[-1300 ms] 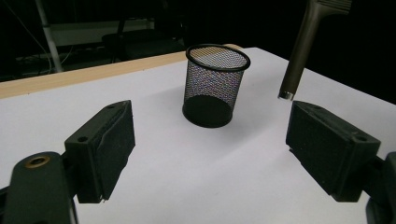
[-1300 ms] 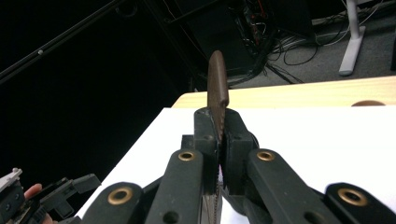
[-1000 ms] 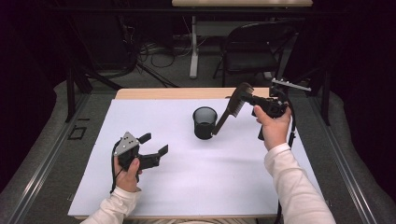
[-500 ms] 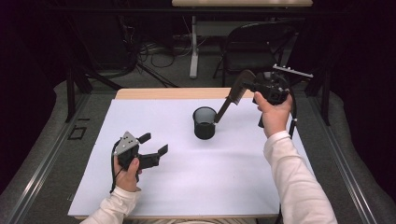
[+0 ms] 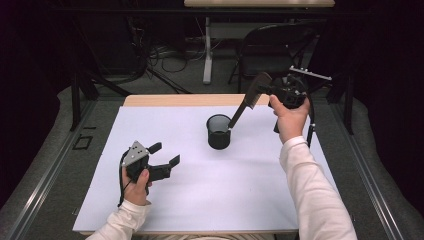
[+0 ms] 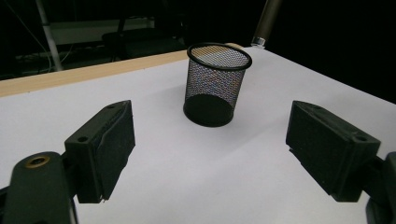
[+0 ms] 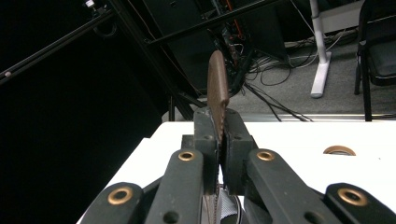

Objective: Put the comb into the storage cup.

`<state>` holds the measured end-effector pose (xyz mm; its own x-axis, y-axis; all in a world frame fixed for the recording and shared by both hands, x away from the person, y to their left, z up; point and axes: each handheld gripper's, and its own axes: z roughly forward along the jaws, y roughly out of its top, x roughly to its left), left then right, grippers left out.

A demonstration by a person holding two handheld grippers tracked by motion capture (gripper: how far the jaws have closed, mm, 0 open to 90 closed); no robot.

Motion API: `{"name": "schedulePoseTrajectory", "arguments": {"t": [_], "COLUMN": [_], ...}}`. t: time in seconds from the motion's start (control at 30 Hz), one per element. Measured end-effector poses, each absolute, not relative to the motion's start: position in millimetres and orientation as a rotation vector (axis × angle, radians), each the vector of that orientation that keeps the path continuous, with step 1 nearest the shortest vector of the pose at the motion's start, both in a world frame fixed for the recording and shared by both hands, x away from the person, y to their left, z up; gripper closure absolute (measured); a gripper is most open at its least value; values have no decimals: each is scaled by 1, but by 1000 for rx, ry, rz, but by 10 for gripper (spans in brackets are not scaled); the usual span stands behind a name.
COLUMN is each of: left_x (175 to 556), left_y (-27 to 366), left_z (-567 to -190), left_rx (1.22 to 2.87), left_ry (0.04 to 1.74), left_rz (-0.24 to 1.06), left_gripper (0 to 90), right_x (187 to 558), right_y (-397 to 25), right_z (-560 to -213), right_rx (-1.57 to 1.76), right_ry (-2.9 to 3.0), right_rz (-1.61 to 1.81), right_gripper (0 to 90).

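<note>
now | right claw (image 5: pixel 256 93) clamped on comb (image 5: pixel 245 104), raised higher over mesh cup (image 5: pixel 219 131) | left claw (image 5: pixel 165 156) wide open, unmoved

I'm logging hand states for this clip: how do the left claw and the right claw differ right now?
The left claw is open and holds nothing; the right claw is shut on a brown comb. The left claw sits low over the white table; the right claw is raised beside the mesh cup. Both are black and hand-held.
</note>
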<state>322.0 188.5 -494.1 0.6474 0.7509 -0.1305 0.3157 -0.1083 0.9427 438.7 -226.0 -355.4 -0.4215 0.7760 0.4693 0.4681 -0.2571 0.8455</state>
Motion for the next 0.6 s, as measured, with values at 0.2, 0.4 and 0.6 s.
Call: {"name": "schedulePoseTrajectory", "arguments": {"t": [0.2, 0.4, 0.6], "left_x": [322, 322, 322], "left_y": [188, 189, 189], "left_z": [-494, -495, -495], "left_rx": [1702, 1701, 1704], "left_ry": [875, 874, 873], "left_rz": [463, 460, 462], "left_gripper": [156, 156, 156], "right_x": [448, 458, 467], "right_y": [-219, -213, -206], "right_z": [-359, -360, -362], "right_rx": [1534, 1555, 1572], "right_ry": [1716, 1698, 1693], "right_rz": [1722, 1715, 1682], "right_gripper": [871, 872, 872]}}
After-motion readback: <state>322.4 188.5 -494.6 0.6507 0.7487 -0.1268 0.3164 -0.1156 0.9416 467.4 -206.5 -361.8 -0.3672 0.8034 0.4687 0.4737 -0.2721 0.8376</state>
